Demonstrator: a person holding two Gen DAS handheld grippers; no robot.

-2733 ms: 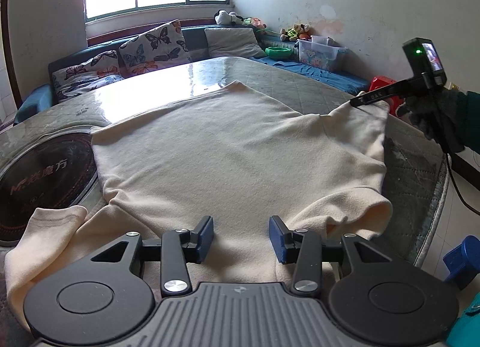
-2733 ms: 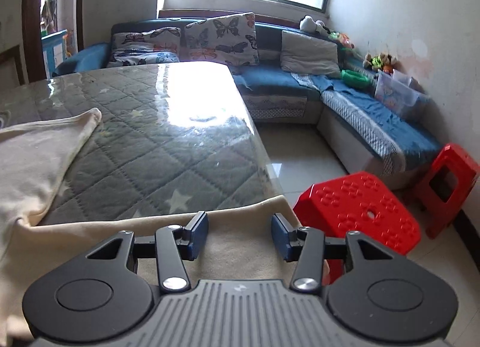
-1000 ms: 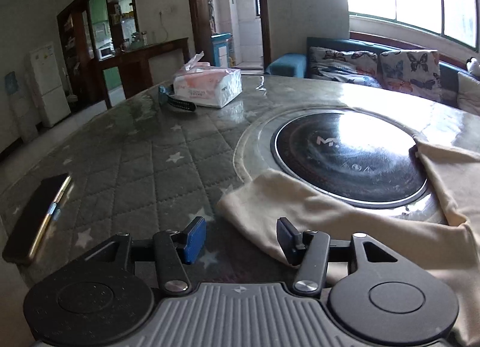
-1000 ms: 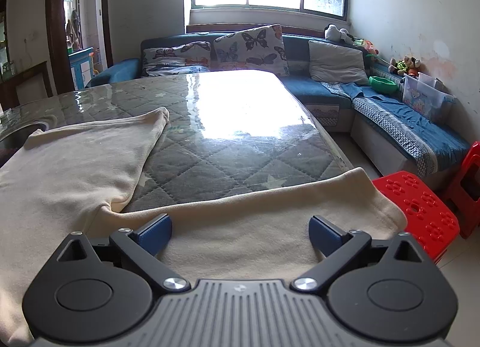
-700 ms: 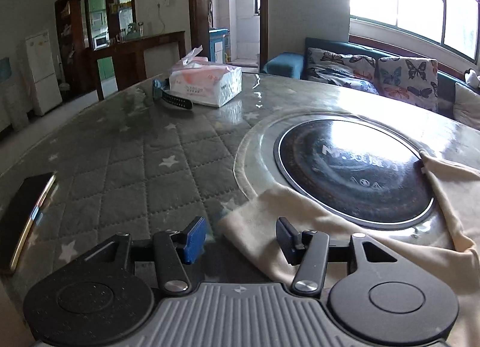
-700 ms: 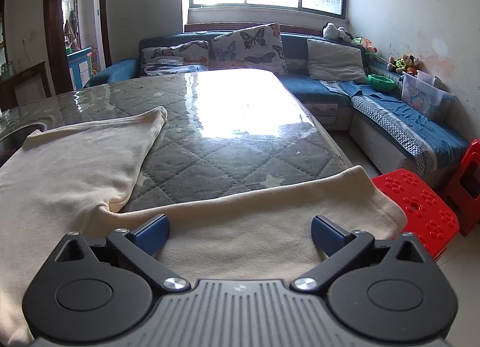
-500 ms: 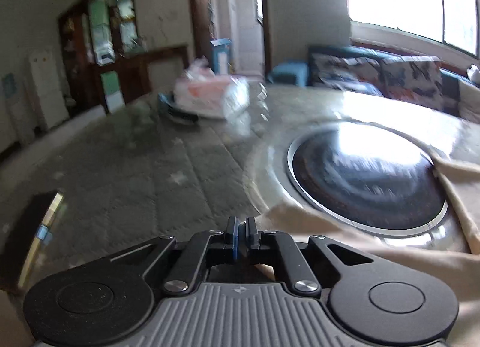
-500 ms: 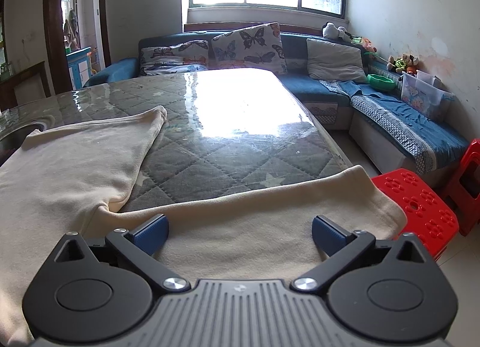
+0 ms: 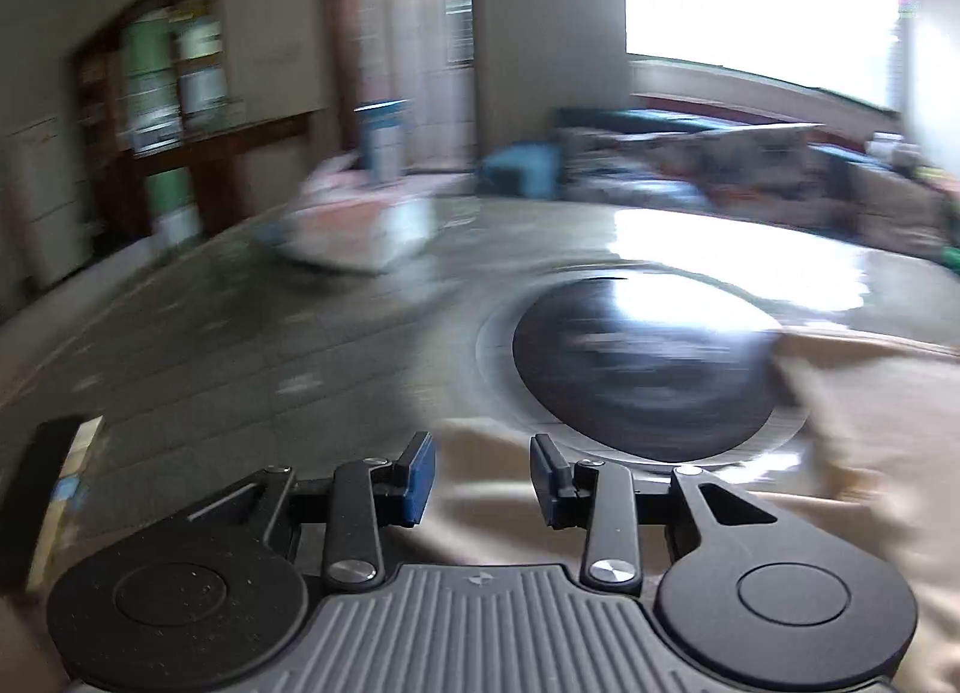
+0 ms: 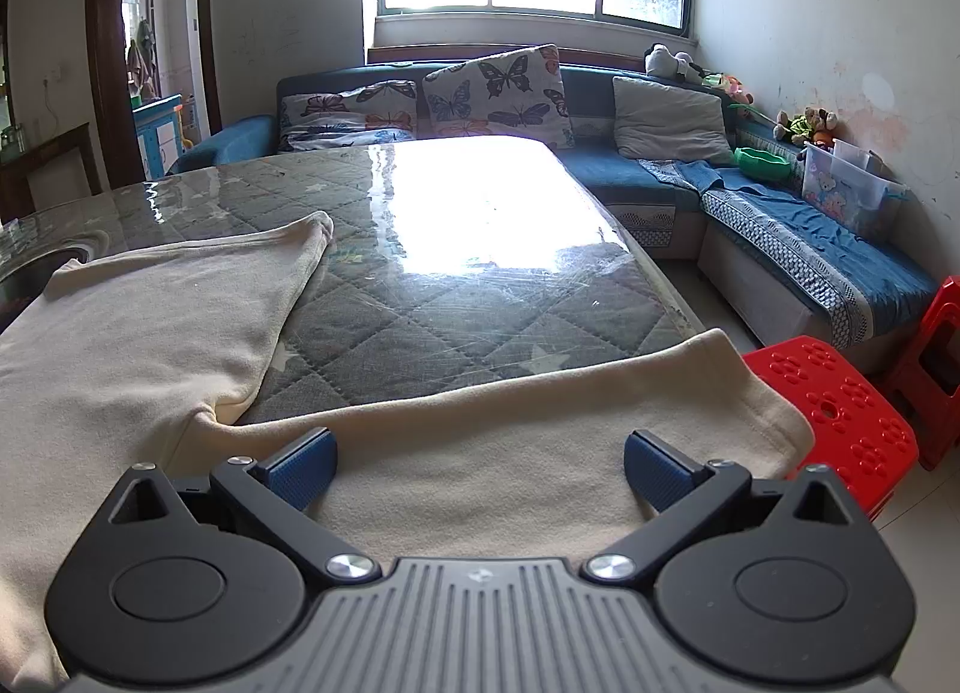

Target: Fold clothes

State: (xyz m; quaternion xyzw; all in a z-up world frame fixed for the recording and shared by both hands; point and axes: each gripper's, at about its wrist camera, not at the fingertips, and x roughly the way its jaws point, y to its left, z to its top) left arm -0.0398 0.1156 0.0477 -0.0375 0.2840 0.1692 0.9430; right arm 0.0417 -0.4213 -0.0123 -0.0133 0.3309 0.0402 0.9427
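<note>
A cream long-sleeved garment lies spread on the glass-topped table. In the right wrist view one sleeve stretches across the table's near right edge, and my right gripper is wide open just above it, touching nothing. In the blurred left wrist view the other sleeve lies under and in front of my left gripper, which is open with its blue pads apart over the cloth. The dark round hob sits just beyond that sleeve.
A tissue pack stands further back on the table. A dark phone lies at the near left edge. A red plastic stool stands on the floor beside the table. A blue sofa runs along the walls.
My left gripper was shut on the sleeve end half a second ago and now stands open, with the view swinging and blurred. The right gripper stays open and still.
</note>
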